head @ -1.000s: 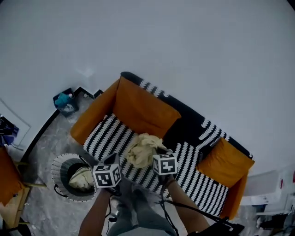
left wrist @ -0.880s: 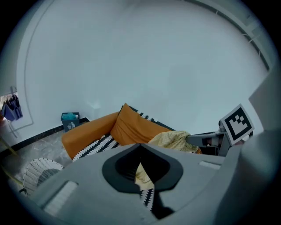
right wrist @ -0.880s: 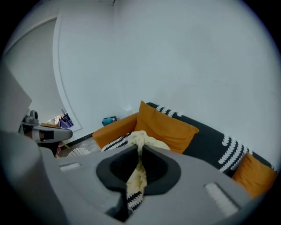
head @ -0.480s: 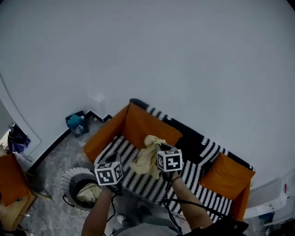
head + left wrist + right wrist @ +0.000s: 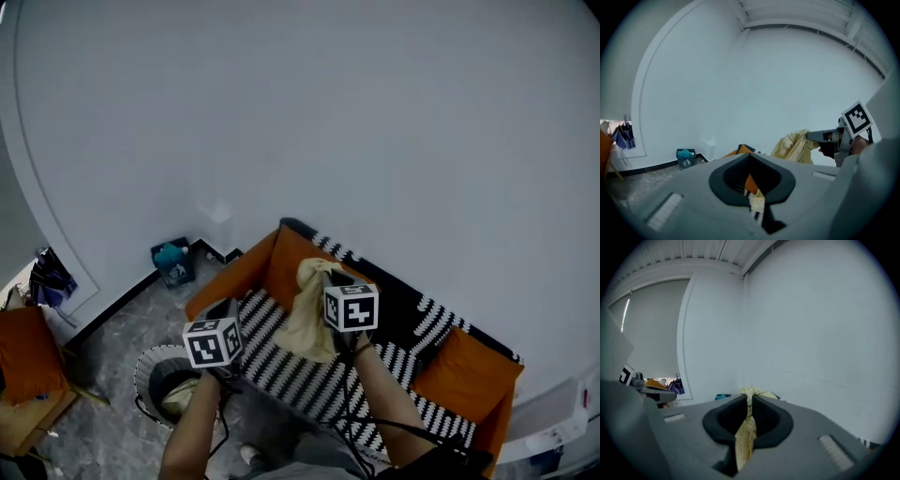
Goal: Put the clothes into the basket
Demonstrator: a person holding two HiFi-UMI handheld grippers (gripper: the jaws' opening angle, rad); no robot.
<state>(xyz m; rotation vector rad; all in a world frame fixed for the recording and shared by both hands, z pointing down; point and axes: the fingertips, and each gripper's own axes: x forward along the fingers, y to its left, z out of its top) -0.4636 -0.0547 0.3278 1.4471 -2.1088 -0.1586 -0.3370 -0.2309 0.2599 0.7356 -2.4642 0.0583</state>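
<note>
Yellow garment (image 5: 309,319) is hanging pinched between the closed jaws of the right gripper (image 5: 749,411), dangling beneath them over the striped sofa (image 5: 291,370). Left gripper (image 5: 752,185) is hovering beside it, jaws together on nothing, with the basket (image 5: 147,361) sitting below it.

Pale yellow cloth (image 5: 307,317), orange black-white-striped sofa (image 5: 298,373)

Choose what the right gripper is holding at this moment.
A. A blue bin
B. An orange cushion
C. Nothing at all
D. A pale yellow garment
D: in the right gripper view, the right gripper has its jaws closed on the pale yellow garment, and in the head view the garment hangs from it above the striped sofa.
</note>
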